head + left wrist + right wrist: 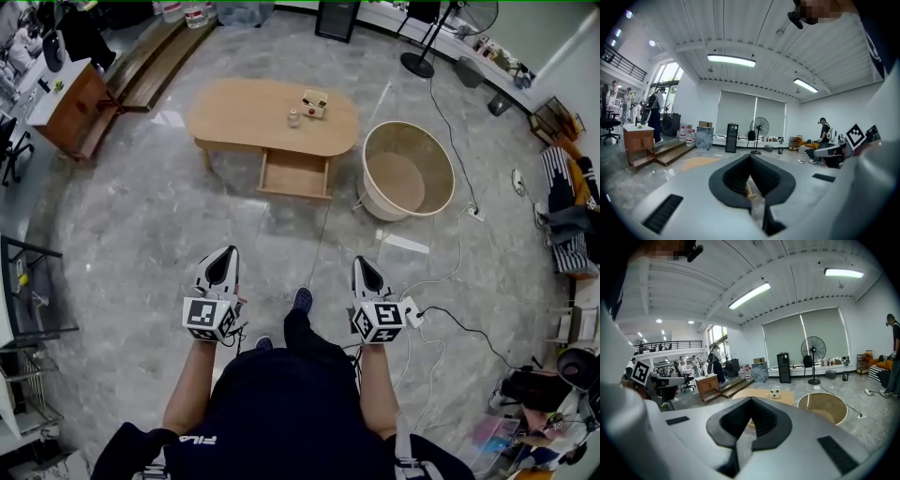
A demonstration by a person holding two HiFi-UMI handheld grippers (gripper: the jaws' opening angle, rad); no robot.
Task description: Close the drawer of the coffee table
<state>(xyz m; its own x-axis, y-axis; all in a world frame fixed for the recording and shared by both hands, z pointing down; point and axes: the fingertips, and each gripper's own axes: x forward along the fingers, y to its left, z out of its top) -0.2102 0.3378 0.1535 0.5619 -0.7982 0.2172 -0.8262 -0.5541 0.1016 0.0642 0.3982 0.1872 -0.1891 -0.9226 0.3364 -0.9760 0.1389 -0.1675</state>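
Floor: grey polished stone tiles (141,234) fill the head view, with a white cable (459,246) trailing across them at right.
Person: dark trousers and top (291,394) at the bottom centre, arms stretched forward, one tool in each hand.
Left gripper (225,255): lower left of centre, well short of the table; its own view shows the jaws (750,159) clenched together, with nothing between them.
Right gripper (365,266): lower right of centre, level with the left one and apart from it; jaws (750,401) pressed shut and empty.
Coffee table (253,117): light wood with rounded ends, upper centre of the frame, well apart from both tools.
Drawer (295,174): hangs pulled out from under the table's near edge, open towards the person; untouched.
On the table: a small box (314,102) and a small jar (293,117) near the right end.
Tub (409,171): large, round and beige, just right of the table.
Cabinet (77,111): wooden, upper left, beside low steps (155,58).
Fan (813,352): stands on a pole by the far wall with its blinds.
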